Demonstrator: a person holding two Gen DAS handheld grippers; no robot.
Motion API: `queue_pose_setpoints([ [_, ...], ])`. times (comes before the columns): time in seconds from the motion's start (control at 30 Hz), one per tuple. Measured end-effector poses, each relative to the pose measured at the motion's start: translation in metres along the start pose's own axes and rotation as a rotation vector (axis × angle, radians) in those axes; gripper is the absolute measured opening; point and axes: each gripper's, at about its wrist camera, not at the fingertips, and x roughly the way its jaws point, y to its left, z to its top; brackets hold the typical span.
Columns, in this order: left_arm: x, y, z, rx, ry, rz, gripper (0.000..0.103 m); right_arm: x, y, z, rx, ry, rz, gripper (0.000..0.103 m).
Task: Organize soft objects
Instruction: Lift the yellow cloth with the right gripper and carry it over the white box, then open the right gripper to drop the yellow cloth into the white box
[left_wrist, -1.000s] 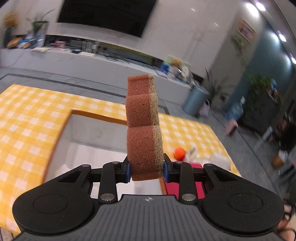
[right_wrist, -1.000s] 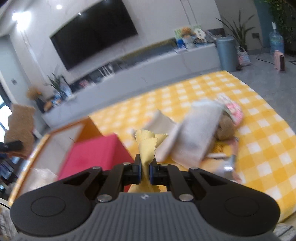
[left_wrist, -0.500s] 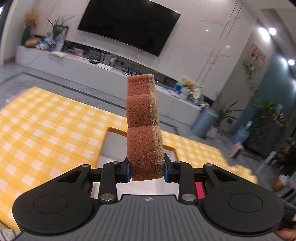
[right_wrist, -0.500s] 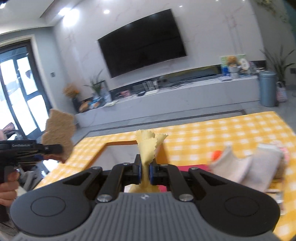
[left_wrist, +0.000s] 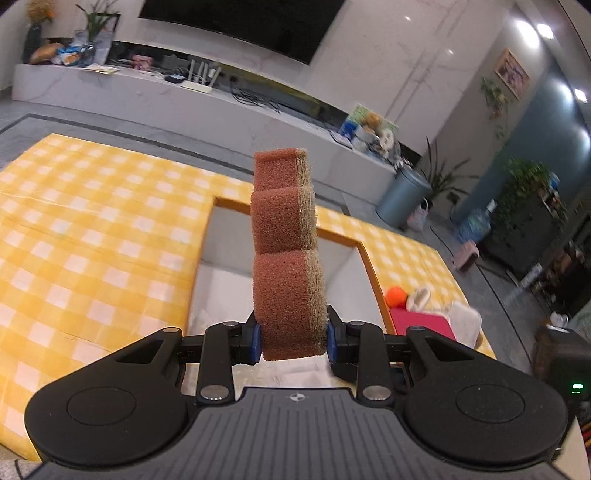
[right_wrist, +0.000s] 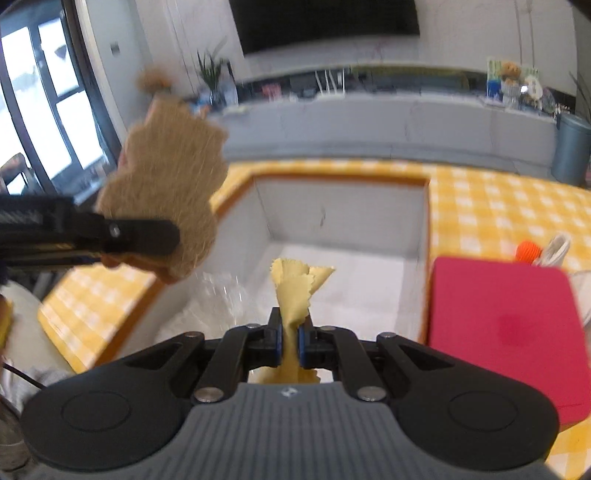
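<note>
Sponge (left_wrist: 286, 258) clamped upright in the left tongs (left_wrist: 291, 338), yellow cloth (right_wrist: 295, 291) pinched in the right tongs (right_wrist: 291, 341), both held above the open box (right_wrist: 343, 218) on the checkered table (left_wrist: 92, 236); drop-off step, I'd say, next lower and let go

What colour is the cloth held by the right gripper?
The cloth is pale yellow, seen best in the right wrist view.

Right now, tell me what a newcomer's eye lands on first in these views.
The tall brown sponge stands upright, pinched in the left gripper, dead centre of the left view. In the right view, the right gripper clamps a crumpled yellow cloth above the open white box sunk among yellow-checked cloth, a red pad beside it.
</note>
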Motion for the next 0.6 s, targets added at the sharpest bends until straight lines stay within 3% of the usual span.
queue_pose_setpoints([
  [0.13,0.003,-0.003,-0.003,0.009,0.007,0.010,0.035,0.021,0.015,-0.016,-0.140,0.120,-0.076,0.006],
  [0.3,0.002,-0.006,-0.003,0.015,0.009,0.009,0.035,0.026,0.012,-0.021,-0.138,0.165,-0.083,0.008],
  [0.4,0.005,-0.008,-0.001,0.007,0.012,0.016,0.035,0.025,0.016,-0.023,-0.174,0.193,-0.127,0.019],
  [0.47,0.006,-0.007,0.000,0.006,0.015,0.016,0.035,0.022,0.019,-0.024,-0.194,0.200,-0.109,0.043],
  [0.53,0.008,-0.006,0.001,0.002,0.020,0.015,0.035,0.018,0.022,-0.023,-0.176,0.187,-0.100,0.057],
  [0.6,0.008,-0.006,0.001,-0.002,0.020,0.013,0.035,0.013,0.027,-0.022,-0.181,0.175,-0.098,0.062],
])
